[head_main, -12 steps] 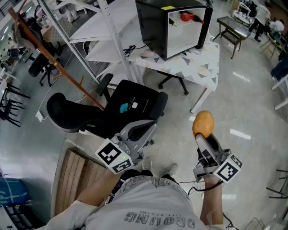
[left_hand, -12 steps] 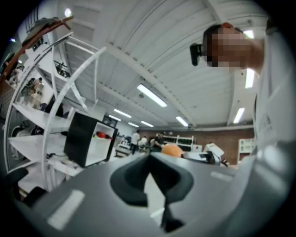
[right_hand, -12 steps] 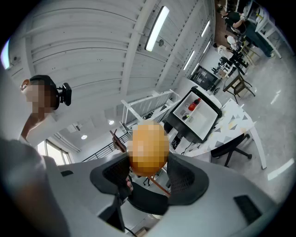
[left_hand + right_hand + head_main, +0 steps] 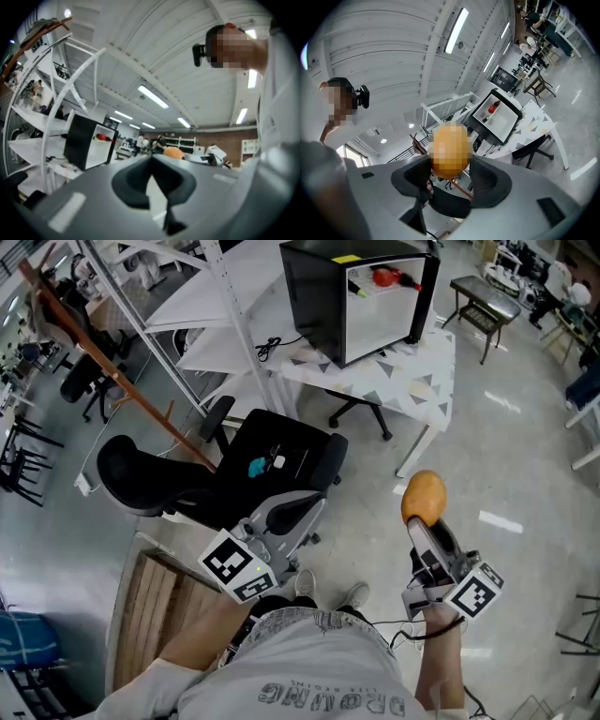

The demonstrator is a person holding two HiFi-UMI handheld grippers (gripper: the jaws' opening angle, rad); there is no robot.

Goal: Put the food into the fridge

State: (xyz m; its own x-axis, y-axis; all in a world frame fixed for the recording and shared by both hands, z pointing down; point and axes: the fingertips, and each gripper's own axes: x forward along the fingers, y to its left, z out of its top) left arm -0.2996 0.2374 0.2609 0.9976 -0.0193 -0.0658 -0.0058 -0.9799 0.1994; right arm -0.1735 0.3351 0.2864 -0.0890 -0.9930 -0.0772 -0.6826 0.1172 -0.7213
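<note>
Orange and round, the food (image 4: 424,496) sits clamped between the jaws of the right gripper (image 4: 425,521) in the head view, held out level over the bare floor. It is well apart from the black fridge (image 4: 361,292) on the patterned table (image 4: 412,381). The fridge's white inside shows, with a red item (image 4: 386,276) already on a shelf. Against half a second ago, nothing has shifted noticeably: same carry, same gap, so I judge the walk to the fridge is still to come. The left gripper (image 4: 305,505) hovers near a black office chair (image 4: 281,460). In the left gripper view its jaws are pressed together on nothing, with the fridge (image 4: 86,143) far off. In the right gripper view both pads flank the food (image 4: 450,150), and the fridge (image 4: 497,117) lies beyond.
</note>
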